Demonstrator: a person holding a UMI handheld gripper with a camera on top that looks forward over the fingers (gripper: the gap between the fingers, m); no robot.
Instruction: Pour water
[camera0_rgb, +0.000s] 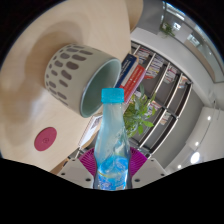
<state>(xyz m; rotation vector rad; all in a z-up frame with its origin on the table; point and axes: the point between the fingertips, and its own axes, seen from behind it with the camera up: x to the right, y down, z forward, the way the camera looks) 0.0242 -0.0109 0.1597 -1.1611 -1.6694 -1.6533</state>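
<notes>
- At the bottom centre of the frame, my gripper (110, 168) is clamped on a clear plastic water bottle (112, 150), its pink pads (92, 160) pressing the bottle's lower body from both sides.
- The bottle rises from between the fingers to mid-frame, its blue cap (112, 96) apparently screwed on; the view is tipped, so I take it that the bottle is lifted and tilted.
- I judge the bottle light but thin-walled and smooth: it would dent under a hard squeeze and could slip, so the grip low on the body looks right to me.
- I cannot tell how much water it holds.
- Beyond the cap, at upper left, a grey cup (80, 72) with oval marks shows its pale interior, seemingly empty, on a beige table (30, 110).
- At left, a round pink object (44, 140) lies on the table.
- Behind the bottle at centre right, a green plant (138, 112); farther off, at upper right, shelves (160, 75).
</notes>
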